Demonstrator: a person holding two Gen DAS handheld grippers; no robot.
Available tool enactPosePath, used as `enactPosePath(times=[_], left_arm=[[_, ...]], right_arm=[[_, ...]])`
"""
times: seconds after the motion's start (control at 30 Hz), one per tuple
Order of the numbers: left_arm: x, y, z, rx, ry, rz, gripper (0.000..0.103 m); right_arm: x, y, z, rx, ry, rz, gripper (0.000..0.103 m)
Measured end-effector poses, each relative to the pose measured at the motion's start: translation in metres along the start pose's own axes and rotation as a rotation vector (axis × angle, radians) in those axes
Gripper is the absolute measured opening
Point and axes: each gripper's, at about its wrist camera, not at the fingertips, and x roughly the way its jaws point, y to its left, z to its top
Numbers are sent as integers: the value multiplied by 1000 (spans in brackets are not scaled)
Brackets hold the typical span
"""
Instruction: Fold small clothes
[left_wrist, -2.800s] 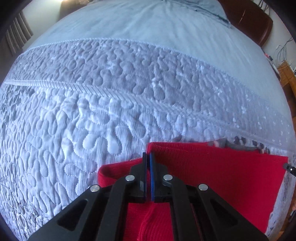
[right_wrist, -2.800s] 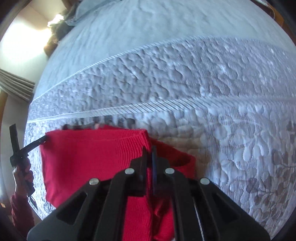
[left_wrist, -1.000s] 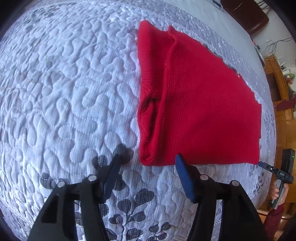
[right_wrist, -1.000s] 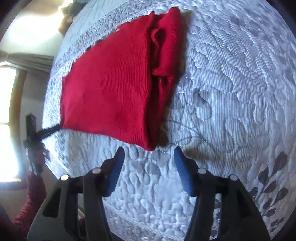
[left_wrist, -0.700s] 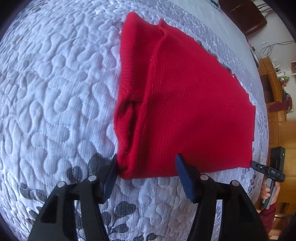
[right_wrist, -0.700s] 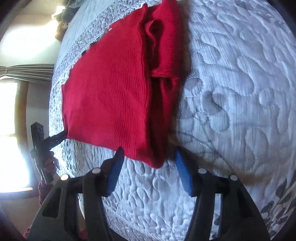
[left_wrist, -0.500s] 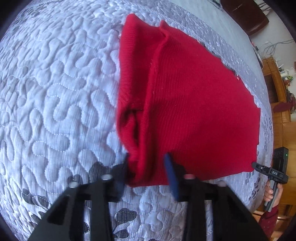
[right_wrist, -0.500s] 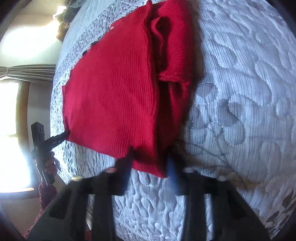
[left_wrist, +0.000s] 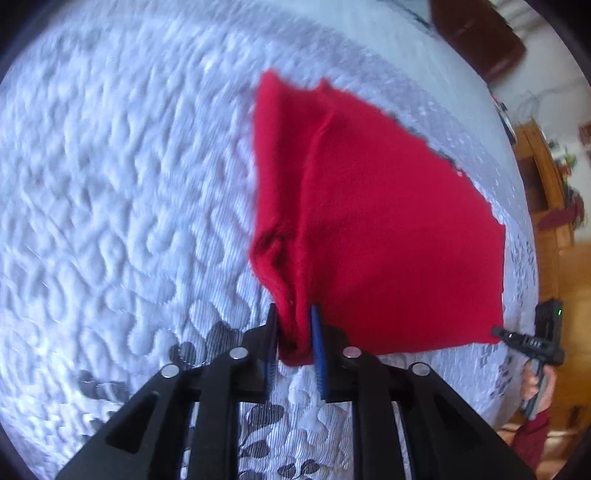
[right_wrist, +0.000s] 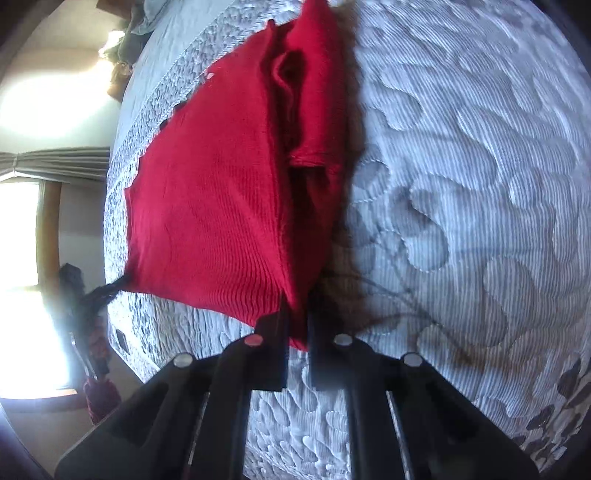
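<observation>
- Left wrist view: the left gripper (left_wrist: 293, 332) points steeply down at the quilted bedspread (left_wrist: 110, 206); its jaws are closing, with the near left corner of the red garment (left_wrist: 369, 229) bunched between the pads.
- The garment lies flat and already partly folded, spreading away from the jaws up and to the right. A folded-in strip runs along its left side, and that side edge leads straight away from the gripper.
- At the garment's near right corner the right gripper (left_wrist: 498, 331) shows as a small dark tip touching the cloth, with a hand (left_wrist: 533, 380) and a red sleeve (left_wrist: 532, 439) below it.
- Right wrist view: the right gripper (right_wrist: 297, 325) is drawn in tight on the near right corner of the red garment (right_wrist: 214, 206), thin cloth pinched between the pads.
- From here the garment stretches up and to the left; the bulkier tucked layers lie along its right edge, directly ahead of the jaws.
- The left gripper (right_wrist: 110, 288) appears at the far left, blurred against the window glare, meeting the other near corner.
- Judgement: each hand holds one end of the near hem, so the hem is the line between them and the body lies ahead of both. The next fold likely carries that hem forward over the body; neither hand is nearer.
</observation>
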Motion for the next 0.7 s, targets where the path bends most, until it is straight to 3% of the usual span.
enactPosePath(times=[0.07,0.17,0.3,0.4,0.7], left_arm=[[-16,-17,4,56,-57,41,26],[-17,-42,16,128,-75,84,28],[23,-58,35,156,-9,132,28],[68,-49,40,143,95,178,27],[86,-55,40,219,94,198,27]], right_arm=[[1,5,1,-15,4,-29,6],[2,11,0,-27,4,-58,6],[8,12,-1,-11,0,-70,6],[7,8,-1,26,3,-59,6],[1,31,8,73,6,-148,6]])
